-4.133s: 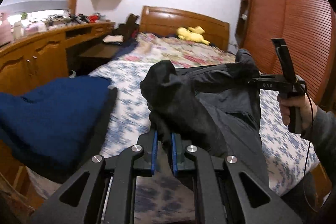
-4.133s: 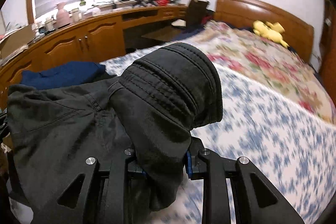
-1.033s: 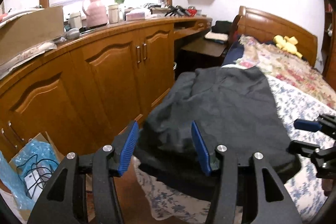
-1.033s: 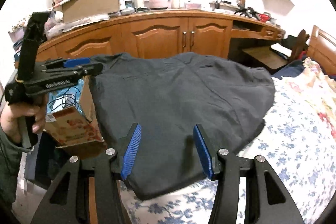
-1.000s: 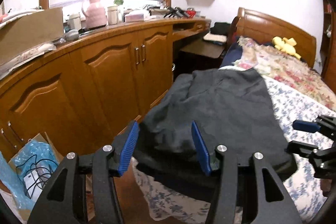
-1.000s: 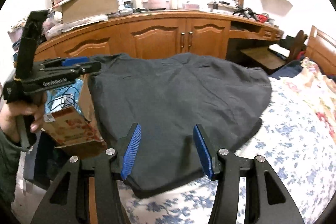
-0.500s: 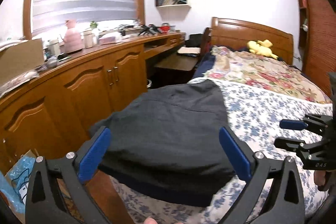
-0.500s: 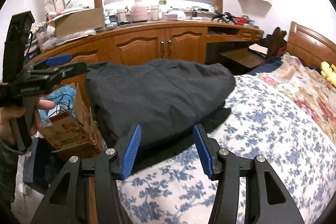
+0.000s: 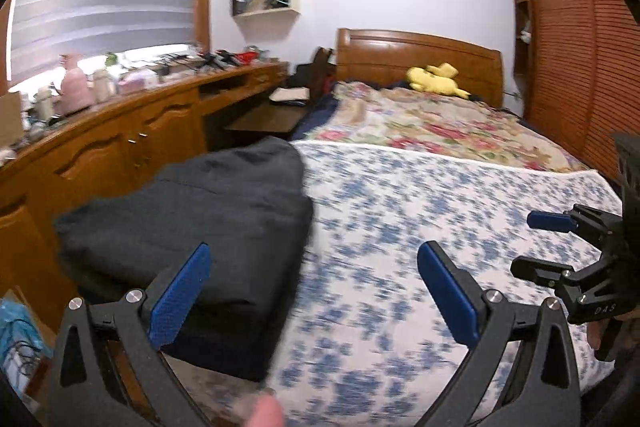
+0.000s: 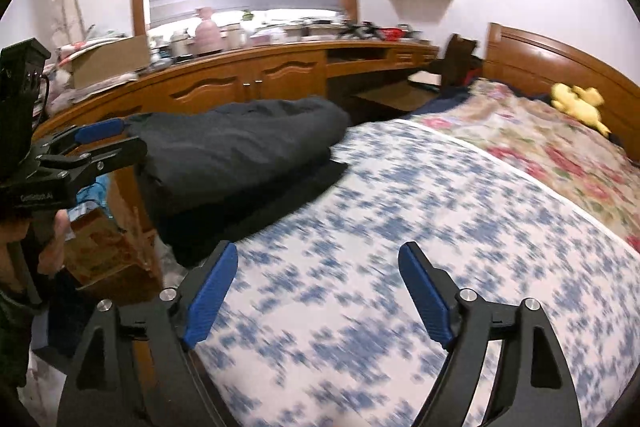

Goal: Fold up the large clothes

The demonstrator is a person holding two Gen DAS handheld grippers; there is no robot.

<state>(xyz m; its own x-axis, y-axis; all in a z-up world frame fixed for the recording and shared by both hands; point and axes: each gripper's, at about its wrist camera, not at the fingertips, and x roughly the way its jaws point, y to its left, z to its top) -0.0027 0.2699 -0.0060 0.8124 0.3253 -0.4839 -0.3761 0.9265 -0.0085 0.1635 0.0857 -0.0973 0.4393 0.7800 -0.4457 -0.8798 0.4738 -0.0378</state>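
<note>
Two claws are in view, both free of the garment. My left claw [image 9: 312,291] stands wide, nothing between its blue pads [image 9: 180,295]. My right claw [image 10: 318,291] is opening, and only the blue-flowered bed cover [image 10: 360,267] shows between its fingers. I see the dark folded garment [image 9: 208,211] lying at the corner of the bed, on its left edge next to the wooden counter [image 9: 120,143], on top of a darker layer whose edge shows beneath it. From the right wrist view, the left claw [image 10: 108,139] hangs just beside the near end of the garment [image 10: 240,143]. A yellow plush toy [image 9: 434,77] rests near the headboard [image 9: 416,55].
</note>
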